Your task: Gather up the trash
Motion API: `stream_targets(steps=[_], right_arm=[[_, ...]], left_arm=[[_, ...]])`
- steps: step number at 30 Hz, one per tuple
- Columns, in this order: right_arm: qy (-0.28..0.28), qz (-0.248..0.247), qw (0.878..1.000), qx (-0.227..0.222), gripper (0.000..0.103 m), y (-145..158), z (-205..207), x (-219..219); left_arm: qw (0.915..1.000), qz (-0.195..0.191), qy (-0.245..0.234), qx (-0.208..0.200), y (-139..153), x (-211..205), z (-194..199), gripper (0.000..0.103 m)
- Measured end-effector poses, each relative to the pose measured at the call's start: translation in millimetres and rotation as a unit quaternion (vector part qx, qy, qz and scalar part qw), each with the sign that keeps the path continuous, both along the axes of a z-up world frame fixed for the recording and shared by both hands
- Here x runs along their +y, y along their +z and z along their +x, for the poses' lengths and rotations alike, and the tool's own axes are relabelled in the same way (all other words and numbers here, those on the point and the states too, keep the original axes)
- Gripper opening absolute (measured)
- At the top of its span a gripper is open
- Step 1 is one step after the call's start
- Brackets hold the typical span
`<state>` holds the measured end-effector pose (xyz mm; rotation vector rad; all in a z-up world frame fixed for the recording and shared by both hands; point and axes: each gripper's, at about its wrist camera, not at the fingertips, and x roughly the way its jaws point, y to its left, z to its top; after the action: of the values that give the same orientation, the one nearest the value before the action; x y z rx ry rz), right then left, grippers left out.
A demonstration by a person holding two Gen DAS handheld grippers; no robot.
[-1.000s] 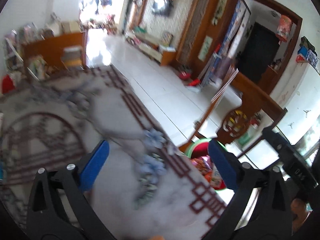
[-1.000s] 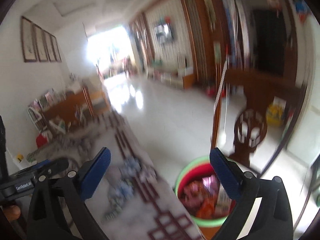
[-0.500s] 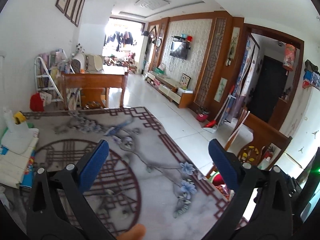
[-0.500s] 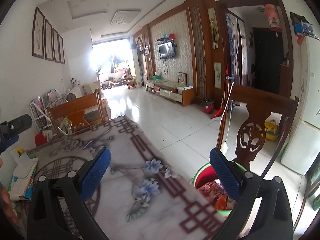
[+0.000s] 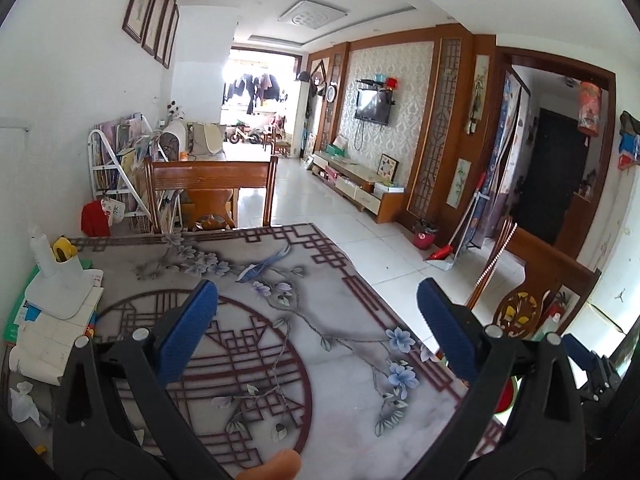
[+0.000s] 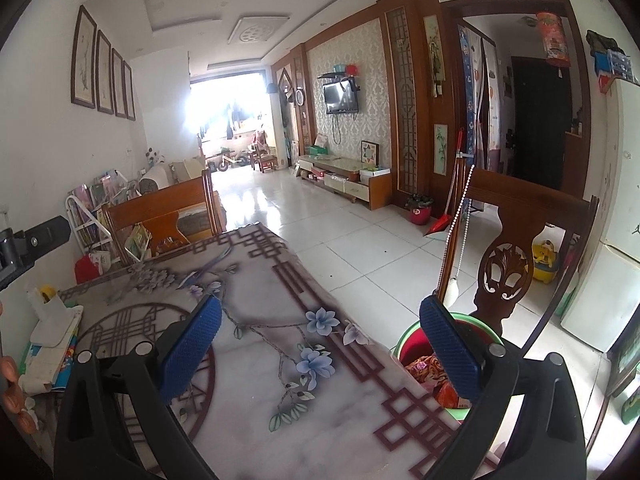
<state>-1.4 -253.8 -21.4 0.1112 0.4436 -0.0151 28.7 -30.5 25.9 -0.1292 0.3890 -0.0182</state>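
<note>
Left gripper (image 5: 318, 316) fingers wide, empty, above table (image 5: 340, 380). Right gripper (image 6: 320, 340) likewise; bin (image 6: 412, 348) beside table.

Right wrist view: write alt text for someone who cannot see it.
The open, empty right gripper hovers over a table with a flower-patterned top. Just past the table's right edge, a green-rimmed bin holds colourful wrappers beside a carved wooden chair. A tiled living room stretches beyond.
</note>
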Motion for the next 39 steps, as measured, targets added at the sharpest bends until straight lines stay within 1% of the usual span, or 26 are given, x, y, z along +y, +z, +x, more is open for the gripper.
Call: stream_targets(steps=[3,4,6,9,13,19,27,39], right_arm=[[-0.002,0.003,1.0,0.004,0.096,-1.5,-0.5,0.6],[-0.002,0.005,1.0,0.005,0.096,-2.8,-0.8,-0.4],[0.002,0.008,1.0,0.007,0.096,-4.6,-1.6,0.5],[0.008,0.006,1.0,0.009,0.096,-6.8,-0.4,2.3],[0.016,-0.002,1.0,0.013,0.096,-7.8,0.6,5.0],[0.01,0.002,1.0,0.02,0.096,-11.2,1.5,-0.6],[0.003,0.007,1.0,0.025,0.096,-12.3,1.5,-5.7],[0.008,0.006,1.0,0.029,0.096,-14.9,3.9,-5.3]], left_arm=[[0.9996,0.012,0.024,-0.012,0.6,-3.0,-4.7,0.098],[0.9992,0.014,0.028,-0.023,0.4,-4.0,-8.7,0.098],[0.9992,0.013,0.027,-0.028,1.0,-4.6,-11.1,0.098],[0.9998,0.004,0.011,-0.017,1.1,-4.6,-9.4,0.098],[1.0,-0.002,0.005,-0.006,0.2,-5.1,-7.5,0.098],[0.9998,-0.017,-0.003,0.012,-4.6,-4.9,-5.1,0.098],[0.9996,-0.015,-0.01,0.023,-8.3,-7.9,-3.2,0.098],[0.9995,-0.013,-0.006,0.028,-11.0,-5.1,-0.3,0.098]])
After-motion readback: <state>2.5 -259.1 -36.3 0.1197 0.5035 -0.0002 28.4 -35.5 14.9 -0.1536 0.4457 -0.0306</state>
